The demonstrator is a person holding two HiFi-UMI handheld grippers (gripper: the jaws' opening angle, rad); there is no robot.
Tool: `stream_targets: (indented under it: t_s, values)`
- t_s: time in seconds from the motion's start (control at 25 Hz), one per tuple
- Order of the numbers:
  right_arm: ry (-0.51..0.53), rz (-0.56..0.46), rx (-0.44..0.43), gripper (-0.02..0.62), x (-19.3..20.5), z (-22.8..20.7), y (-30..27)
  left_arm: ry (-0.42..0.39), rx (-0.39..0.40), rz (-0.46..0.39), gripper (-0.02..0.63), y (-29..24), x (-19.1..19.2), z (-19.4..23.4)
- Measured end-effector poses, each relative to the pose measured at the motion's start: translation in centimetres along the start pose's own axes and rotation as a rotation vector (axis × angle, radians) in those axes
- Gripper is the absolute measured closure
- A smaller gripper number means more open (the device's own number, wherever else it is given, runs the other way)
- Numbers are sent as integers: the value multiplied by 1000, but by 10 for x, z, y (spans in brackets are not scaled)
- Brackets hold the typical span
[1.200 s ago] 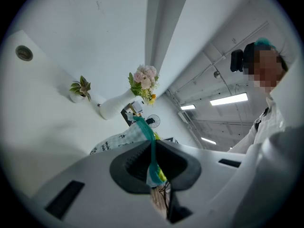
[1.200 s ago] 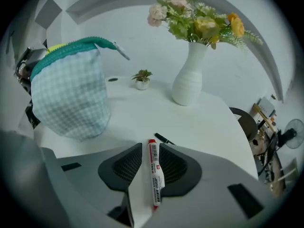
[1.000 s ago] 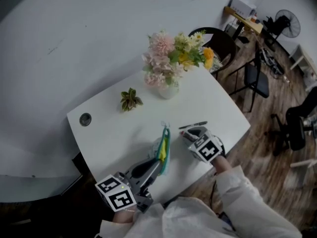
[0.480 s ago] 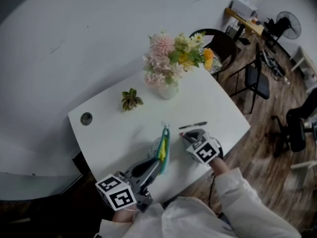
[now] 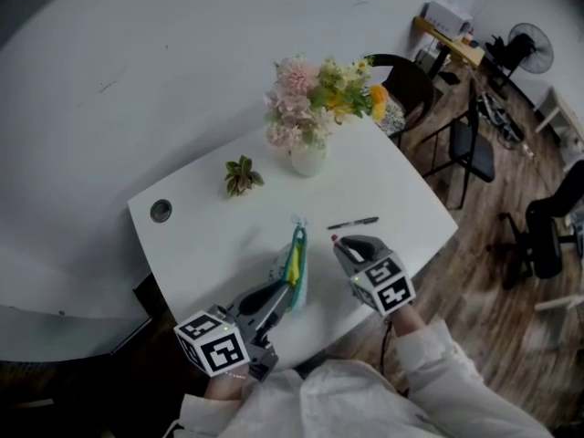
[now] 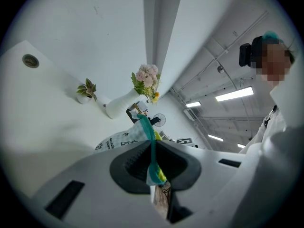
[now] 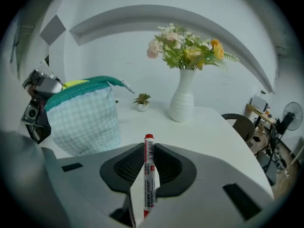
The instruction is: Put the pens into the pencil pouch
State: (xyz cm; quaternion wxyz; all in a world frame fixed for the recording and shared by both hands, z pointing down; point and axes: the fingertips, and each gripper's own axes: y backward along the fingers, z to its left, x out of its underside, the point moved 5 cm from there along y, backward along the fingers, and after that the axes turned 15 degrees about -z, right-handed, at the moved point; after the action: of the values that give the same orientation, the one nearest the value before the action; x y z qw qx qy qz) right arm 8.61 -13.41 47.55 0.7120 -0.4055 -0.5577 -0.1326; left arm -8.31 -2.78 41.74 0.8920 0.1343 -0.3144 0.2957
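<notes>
Pouch (image 5: 294,267): checked, teal zip, on the white table (image 5: 210,235).
Left gripper (image 5: 281,292): jaws clamped on the pouch's zip edge.
Right gripper (image 5: 345,245): at 3 o'clock of the pouch, jaws closed on a red-capped marker (image 7: 148,175).
Black pen (image 5: 353,222): flat on the table, at 12 o'clock of the right gripper, apart from it.
Vase (image 5: 307,161): holds flowers, at 12 o'clock of the pouch.

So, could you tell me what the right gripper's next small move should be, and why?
Probably swing the right gripper left, toward the zipper edge of the pencil pouch. It is shut on the red marker, the left gripper holds the pouch up off the table beside it, and the marker is not yet inside.
</notes>
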Motion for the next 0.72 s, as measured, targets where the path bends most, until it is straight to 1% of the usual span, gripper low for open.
stream_targets:
  t_s: [0.08, 0.16, 0.28, 0.4, 0.48, 0.72]
  values:
    - [-18, -64, 2, 531, -10, 5, 10, -13, -1, 2, 574, 2, 0, 0]
    - [-57, -153, -3, 531, -25, 10, 19, -15, -6, -2, 574, 3, 0, -1]
    - [-166, -297, -55, 531, -61, 27, 31, -17, -6, -3, 574, 5, 0, -3]
    - [-267, -395, -100, 531, -89, 42, 37, -36, 6, 9, 574, 6, 3, -3]
    - [-278, -438, -122, 531, -103, 51, 39, -38, 8, 7, 574, 7, 4, -3]
    - [-237, -536, -189, 531, -141, 71, 46, -40, 11, -2, 574, 5, 3, -3]
